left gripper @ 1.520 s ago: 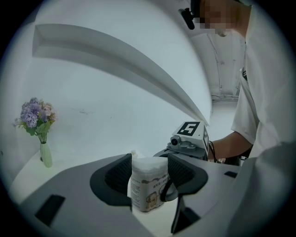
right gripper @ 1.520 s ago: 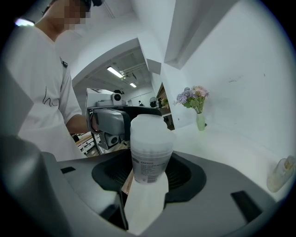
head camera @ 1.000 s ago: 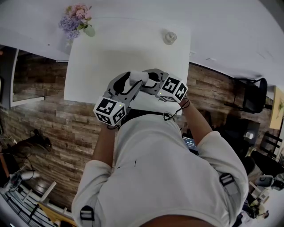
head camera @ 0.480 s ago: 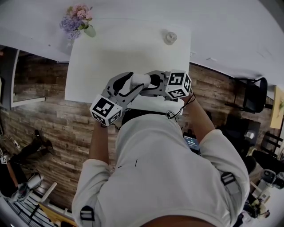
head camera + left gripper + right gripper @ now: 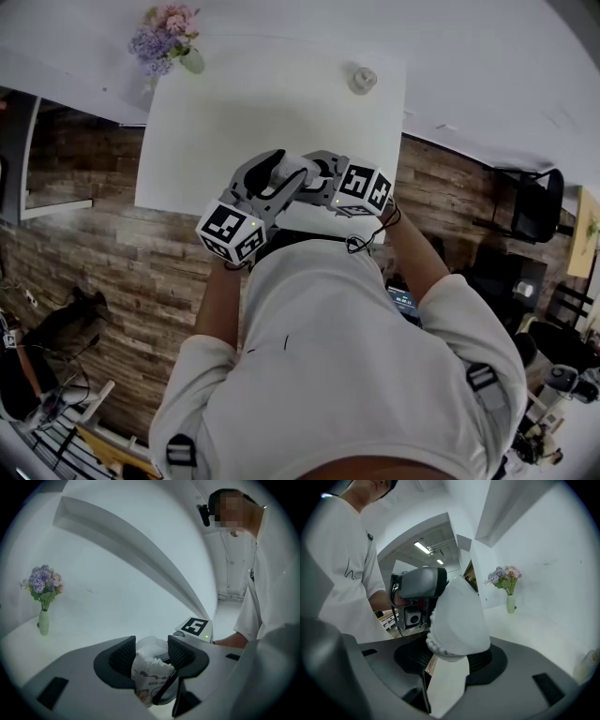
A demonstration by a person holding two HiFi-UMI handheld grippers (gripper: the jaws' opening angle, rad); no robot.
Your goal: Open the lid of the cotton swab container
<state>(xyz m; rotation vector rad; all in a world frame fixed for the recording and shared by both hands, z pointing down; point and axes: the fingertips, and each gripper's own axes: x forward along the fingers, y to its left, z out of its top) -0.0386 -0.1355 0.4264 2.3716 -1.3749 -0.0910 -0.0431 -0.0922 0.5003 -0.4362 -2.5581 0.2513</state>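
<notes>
Over the table's near edge, the cotton swab container (image 5: 298, 169) hangs between both grippers. In the left gripper view its labelled body (image 5: 149, 672), white swab tips showing at the top, sits between the ribbed pads of my left gripper (image 5: 151, 654), whose jaws have just been closing on it. My right gripper (image 5: 317, 175) comes in from the right, its marker cube (image 5: 194, 626) just behind. Seen from the right gripper view, the white domed lid (image 5: 459, 616) fills the gap of my right gripper (image 5: 452, 656), its jaws also just closing round it.
A white table (image 5: 244, 112) stretches ahead. A vase of purple and pink flowers (image 5: 169, 37) stands at its far left corner and a small round jar (image 5: 362, 80) at the far right. The person's torso is close behind the grippers.
Both grippers stay at the table's near edge with the container between them. The right gripper's cube rocked up and back, and the left gripper shifted slightly.
</notes>
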